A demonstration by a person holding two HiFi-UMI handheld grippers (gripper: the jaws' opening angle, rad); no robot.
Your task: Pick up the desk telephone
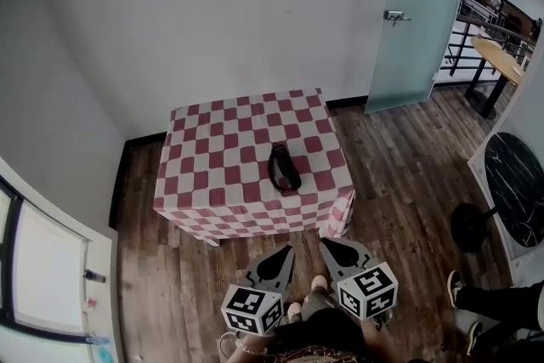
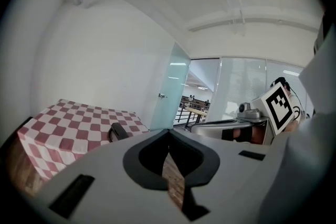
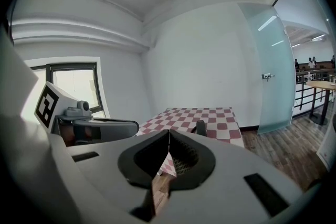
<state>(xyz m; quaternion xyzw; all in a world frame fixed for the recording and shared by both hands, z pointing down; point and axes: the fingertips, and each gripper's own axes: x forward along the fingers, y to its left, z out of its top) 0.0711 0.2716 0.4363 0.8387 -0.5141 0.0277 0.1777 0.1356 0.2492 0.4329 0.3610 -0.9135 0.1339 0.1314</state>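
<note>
Left tool [image 1: 286, 252] and right tool [image 1: 326, 244] were both closed, empty, side by side off the desk's [image 1: 212, 157] near edge, phone [image 1: 284, 168] untouched on it.

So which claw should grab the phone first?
Probably the right claw: in its own view the telephone sits almost straight ahead, while the left claw aims further off it. Both are shut and short of the table.

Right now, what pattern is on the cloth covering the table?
Red-and-white checks on the tablecloth, clearest in the head view.
</note>
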